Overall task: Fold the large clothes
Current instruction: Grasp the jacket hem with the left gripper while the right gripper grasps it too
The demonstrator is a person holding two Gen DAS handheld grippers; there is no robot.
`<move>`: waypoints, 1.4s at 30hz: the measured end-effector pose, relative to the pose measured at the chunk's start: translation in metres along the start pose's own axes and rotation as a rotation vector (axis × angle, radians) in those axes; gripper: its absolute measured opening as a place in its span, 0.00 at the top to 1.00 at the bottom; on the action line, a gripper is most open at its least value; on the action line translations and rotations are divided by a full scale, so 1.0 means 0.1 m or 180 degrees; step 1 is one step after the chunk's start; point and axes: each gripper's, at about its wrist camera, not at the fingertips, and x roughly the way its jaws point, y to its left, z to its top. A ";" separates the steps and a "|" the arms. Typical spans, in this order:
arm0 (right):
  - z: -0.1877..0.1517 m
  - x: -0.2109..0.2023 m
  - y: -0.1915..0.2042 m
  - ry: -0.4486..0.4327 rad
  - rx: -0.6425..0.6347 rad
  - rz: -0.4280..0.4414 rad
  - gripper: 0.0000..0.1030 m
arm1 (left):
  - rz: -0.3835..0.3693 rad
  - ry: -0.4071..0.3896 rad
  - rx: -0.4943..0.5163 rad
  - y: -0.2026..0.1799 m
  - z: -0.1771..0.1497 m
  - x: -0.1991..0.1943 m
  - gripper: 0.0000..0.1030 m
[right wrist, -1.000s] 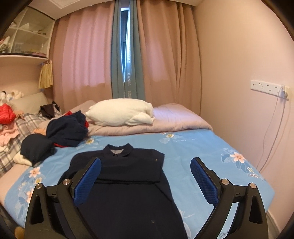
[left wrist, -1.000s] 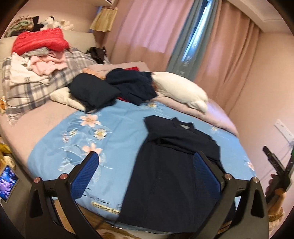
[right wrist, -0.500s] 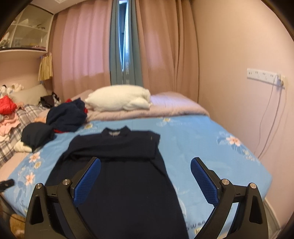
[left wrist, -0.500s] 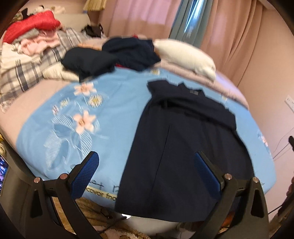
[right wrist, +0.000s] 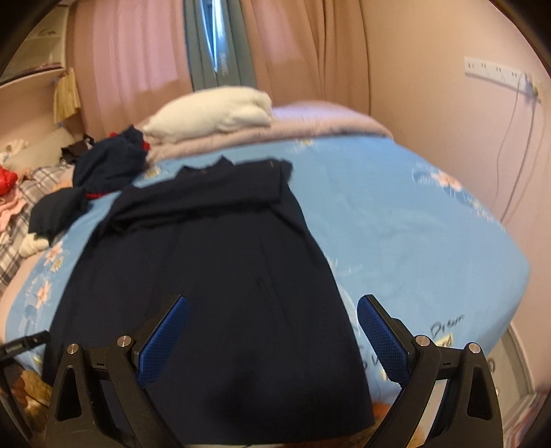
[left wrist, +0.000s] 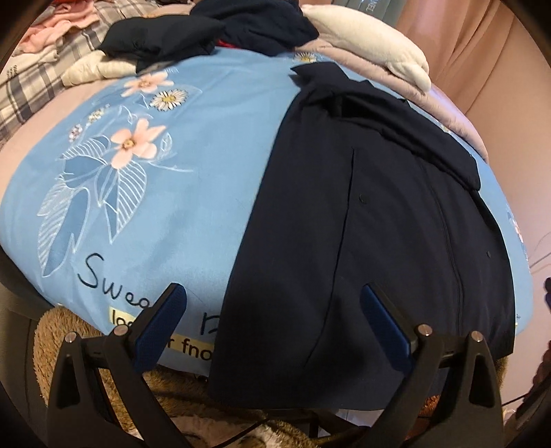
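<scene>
So both rigs are dropping in fast now. A second ago I was looking across the whole room from up high, and now the long navy collared garment [left wrist: 372,220] is filling most of both views, so I'm closing in on its bottom hem at the foot of the bed.

The garment is lying flat on the light blue floral bedspread [left wrist: 179,193], collar pointing to 12 o'clock, with its sleeves already folded across the chest. The hem is hanging slightly over the bed edge at 6 o'clock, above the shaggy brown rug [left wrist: 69,331].

The left hand-held gripper [left wrist: 272,312] is hanging wide open and gripping nothing, straddling the garment's left edge near the hem. The right hand-held gripper [right wrist: 272,312] is also spread wide and empty, with the right edge of the hem sitting between its blue pads [right wrist: 162,341]. The right view is a bit smeared, so I'm clearly moving quickly there.

My read: the sleeve stage is done and I'm lining up to pinch the two bottom corners, then carry the hem toward the collar at 12 o'clock.

The pile of dark clothes [left wrist: 213,31] and the white fluffy pillow [right wrist: 213,112] are sitting well apart up at 11 to 12 o'clock, so the fold path is looking clear.
</scene>
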 end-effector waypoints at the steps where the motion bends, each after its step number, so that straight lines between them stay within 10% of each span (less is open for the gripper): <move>1: -0.04 0.03 -0.04 0.0070 0.0032 0.0000 0.05 | -0.0027 0.0031 0.0005 0.01 0.00 0.02 0.02; 11: -0.36 0.19 -0.37 0.0591 0.0254 -0.0085 0.06 | -0.0290 0.0359 0.0077 0.09 -0.07 0.22 0.08; 26: -0.60 0.32 -0.51 0.1100 0.0334 0.0111 0.40 | -0.0912 0.0578 0.0158 -0.01 -0.19 0.22 0.11; 42: -0.61 0.27 -0.39 0.1148 0.0261 0.0302 0.61 | -0.1336 0.0718 0.0020 0.00 -0.19 0.25 0.44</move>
